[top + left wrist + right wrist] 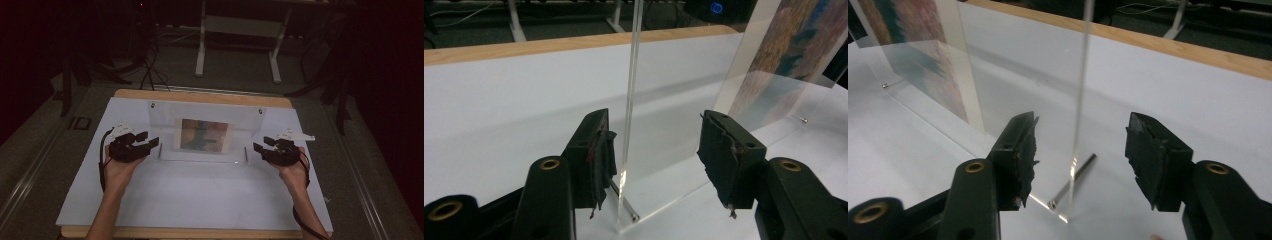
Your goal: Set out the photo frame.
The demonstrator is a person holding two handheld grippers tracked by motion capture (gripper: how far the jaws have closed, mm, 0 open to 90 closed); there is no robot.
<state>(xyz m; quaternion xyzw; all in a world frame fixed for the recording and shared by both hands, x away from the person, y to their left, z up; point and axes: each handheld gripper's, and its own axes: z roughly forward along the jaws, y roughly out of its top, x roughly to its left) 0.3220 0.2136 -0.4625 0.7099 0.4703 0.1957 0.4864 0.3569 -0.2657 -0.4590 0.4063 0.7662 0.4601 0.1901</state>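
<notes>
Both claws, left [152,141] and right [259,147], wide open astride near-invisible acrylic stand [165,116] edges.

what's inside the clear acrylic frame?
A colourful picture sits inside the clear acrylic frame, mostly teal, orange and pinkish patches. Its subject is too blurred to tell. The picture's back and whatever holds it in place are hidden behind the print itself.

Left claw [153,143] and right claw [258,148] face inward, level, jaws spread wide.

Wooden table [210,96] under a white sheet [200,195] — clear acrylic picture stand [205,112] upright on it.
</notes>
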